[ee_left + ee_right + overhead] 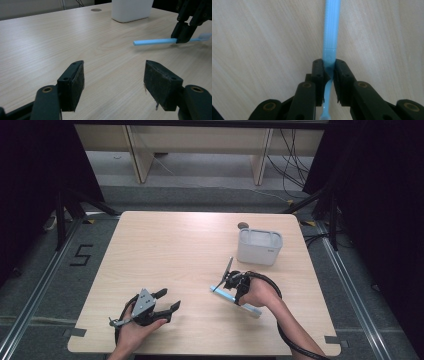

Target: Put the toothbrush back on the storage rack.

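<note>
A light blue toothbrush [221, 293] lies level, low over the wooden table [170, 245], right of the middle. My right gripper [233, 283] points down at it and is shut on it. In the right gripper view the pads [319, 72] pinch the toothbrush [331, 30] near its neck, the handle running away from the jaws. In the left gripper view the right gripper [183, 35] holds the toothbrush [152, 42] at the far right. My left gripper [169, 299] rests near the front left of the table, open, with nothing between its fingers [72, 82].
A white rectangular container [259, 247] stands at the back right of the table, just beyond my right gripper. A small brown round disc [243, 225] sits behind it near the far edge. Black cables trail from both grippers toward the table's front edge.
</note>
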Demonstrator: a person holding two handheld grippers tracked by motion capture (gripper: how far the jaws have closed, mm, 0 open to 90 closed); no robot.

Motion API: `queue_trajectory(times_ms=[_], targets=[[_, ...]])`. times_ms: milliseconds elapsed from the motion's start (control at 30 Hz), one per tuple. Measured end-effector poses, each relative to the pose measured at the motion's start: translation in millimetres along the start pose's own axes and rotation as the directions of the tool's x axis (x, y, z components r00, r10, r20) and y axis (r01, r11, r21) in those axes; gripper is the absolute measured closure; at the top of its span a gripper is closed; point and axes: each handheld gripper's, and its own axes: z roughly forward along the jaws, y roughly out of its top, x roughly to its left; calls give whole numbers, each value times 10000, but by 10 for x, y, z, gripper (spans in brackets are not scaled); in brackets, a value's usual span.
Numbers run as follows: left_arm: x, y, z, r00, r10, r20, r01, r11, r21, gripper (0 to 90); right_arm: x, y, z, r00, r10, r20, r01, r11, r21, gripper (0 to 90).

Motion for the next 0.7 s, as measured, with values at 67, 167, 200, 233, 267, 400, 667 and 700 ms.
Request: queue_trajectory(times_ms=[67, 167, 200, 233, 267, 400, 667, 700], targets=[[-13, 12, 3, 9999, 28, 111, -27, 10000, -68, 324, 5, -18, -19, 10000, -55, -33, 55, 10000, -7, 796], [-52, 63, -7, 9988, 190, 447, -189, 9998, -15, 327, 37, -73, -60, 9987, -463, -214, 461, 9989, -92, 796], [-60, 78, -9, 9977, 241, 630, -242, 9997, 7, 328, 48, -90, -73, 9975, -661, -253, 659, 9978, -101, 796], [-66, 84, -3, 9961, 228, 854, -224, 9997, -59, 329, 67, -103, -89, 9967, -769, -265, 767, 9970, -92, 796], [-80, 106, -14, 9943, 271, 1034, -283, 9996, 100, 330, 64, -115, -98, 9931, -1125, -332, 1120, 9935, -177, 795], [-136, 165, -12, 9811, 501, 1867, -558, 9981, 255, 337, 144, -186, -173, 9595, -2767, -531, 2749, 9607, -378, 795], [-389, 328, 74, 9018, 1478, 4061, -1902, 9795, 659, 366, 240, -229, -311, 9097, -4090, -721, 4082, 9125, -257, 796], [-389, 328, 74, 9018, 1478, 4061, -1902, 9795, 659, 371, 261, -234, -317, 9150, -3954, -797, 3949, 9184, -230, 796]])
